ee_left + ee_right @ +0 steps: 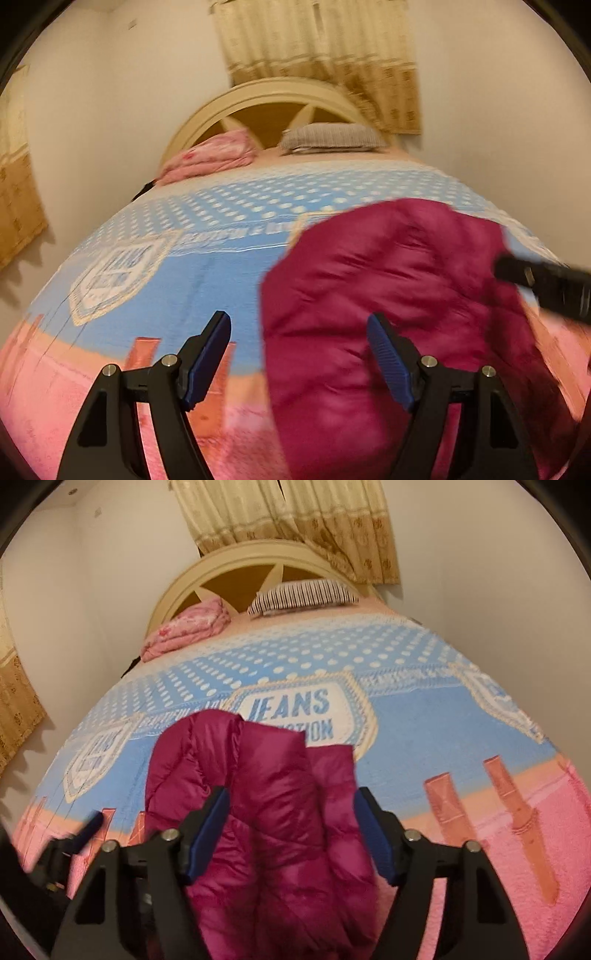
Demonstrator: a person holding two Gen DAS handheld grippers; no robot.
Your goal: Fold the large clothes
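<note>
Magenta puffer jacket [258, 812] lies bunched on the bed [461, 738], over the blue-and-pink spread, well short of the pillow [303, 596]. Left hand-held gripper [299, 358]: jaws wide apart, nothing gripped; jacket edge just inside its right pad. Right hand-held gripper [291, 834]: jaws partly apart, straddling the jacket; contact cannot be told.

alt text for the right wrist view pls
A magenta puffer jacket lies bunched on a bed's blue and pink "JEANS" blanket, seen between the right gripper's open blue-padded jaws. A striped pillow and folded pink quilt sit by the headboard.
</note>
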